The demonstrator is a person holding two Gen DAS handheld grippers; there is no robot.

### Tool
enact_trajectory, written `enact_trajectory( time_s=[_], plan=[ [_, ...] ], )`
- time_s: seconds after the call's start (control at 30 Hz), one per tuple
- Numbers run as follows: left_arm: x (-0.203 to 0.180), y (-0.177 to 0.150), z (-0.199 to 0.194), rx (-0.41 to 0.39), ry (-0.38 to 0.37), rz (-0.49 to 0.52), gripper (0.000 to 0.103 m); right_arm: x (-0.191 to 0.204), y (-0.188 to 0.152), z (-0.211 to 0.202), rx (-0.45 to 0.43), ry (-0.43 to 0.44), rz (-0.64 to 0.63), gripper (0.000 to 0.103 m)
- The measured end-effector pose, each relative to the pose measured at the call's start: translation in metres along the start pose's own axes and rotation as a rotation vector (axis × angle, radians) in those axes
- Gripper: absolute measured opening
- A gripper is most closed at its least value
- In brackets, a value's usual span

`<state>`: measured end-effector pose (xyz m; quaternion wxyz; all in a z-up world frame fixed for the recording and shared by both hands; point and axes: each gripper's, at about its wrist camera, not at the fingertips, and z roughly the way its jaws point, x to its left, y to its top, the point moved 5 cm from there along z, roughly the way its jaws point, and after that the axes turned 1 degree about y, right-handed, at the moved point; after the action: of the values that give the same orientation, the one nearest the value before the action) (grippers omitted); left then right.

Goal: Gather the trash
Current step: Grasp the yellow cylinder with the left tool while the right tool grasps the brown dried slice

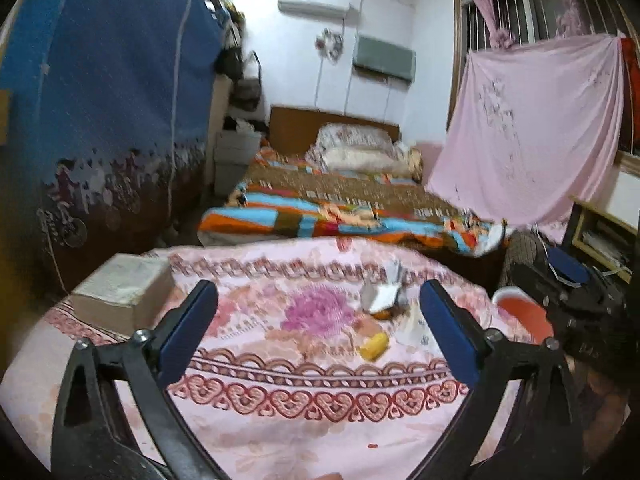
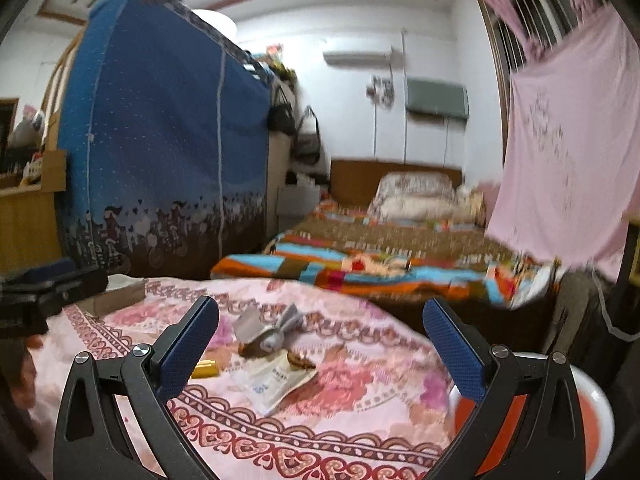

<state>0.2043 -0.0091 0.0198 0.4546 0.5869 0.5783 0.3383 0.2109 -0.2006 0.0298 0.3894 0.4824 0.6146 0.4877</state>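
Observation:
Trash lies on a table under a pink floral cloth (image 1: 280, 420): a crumpled silver wrapper (image 1: 382, 294), a small yellow piece (image 1: 374, 346) and a flat clear-white packet (image 1: 416, 328). The right wrist view shows the same silver wrapper (image 2: 264, 330), the yellow piece (image 2: 204, 369), the white packet (image 2: 276, 386) and a brown scrap (image 2: 300, 359). My left gripper (image 1: 318, 332) is open and empty above the cloth, short of the trash. My right gripper (image 2: 320, 350) is open and empty, the trash between and beyond its fingers.
An orange bin with a white rim (image 1: 524, 312) stands at the table's right edge; it also shows low right in the right wrist view (image 2: 592, 412). A thick book (image 1: 124, 294) lies at the table's left. Beyond are a bed (image 1: 340, 200), a blue wardrobe (image 1: 112, 100) and a hanging pink sheet (image 1: 532, 128).

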Motion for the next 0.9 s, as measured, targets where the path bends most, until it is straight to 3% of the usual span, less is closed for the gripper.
enact_trajectory(
  time_s=[0.1,0.17,0.4,0.47,0.53,0.7,0.83,0.9],
  plan=[
    [-0.006,-0.007,0.017,0.096,-0.04,0.013,0.071,-0.009,-0.004,0.011,0.076,0.028,0.063,0.099],
    [-0.011,-0.012,0.026,0.152,-0.069,0.019,0.063,-0.01,-0.008,0.015,0.113,0.042,0.079,0.084],
    [-0.029,-0.032,0.056,0.34,-0.161,0.016,0.038,0.0,-0.016,0.037,0.243,0.058,0.041,0.074],
    [-0.034,-0.036,0.065,0.384,-0.179,0.012,0.033,0.0,-0.02,0.048,0.296,0.075,0.047,0.065],
    [-0.038,-0.04,0.072,0.415,-0.184,0.013,0.032,-0.001,-0.025,0.059,0.348,0.105,0.072,0.056],
    [-0.039,-0.047,0.089,0.486,-0.154,0.015,0.027,-0.005,-0.038,0.089,0.48,0.163,0.138,0.052],
    [-0.041,-0.05,0.09,0.499,-0.163,0.03,0.023,-0.001,-0.048,0.109,0.563,0.182,0.155,0.047],
    [-0.043,-0.051,0.091,0.507,-0.165,0.044,0.014,-0.001,-0.051,0.114,0.58,0.185,0.161,0.043]
  ],
)
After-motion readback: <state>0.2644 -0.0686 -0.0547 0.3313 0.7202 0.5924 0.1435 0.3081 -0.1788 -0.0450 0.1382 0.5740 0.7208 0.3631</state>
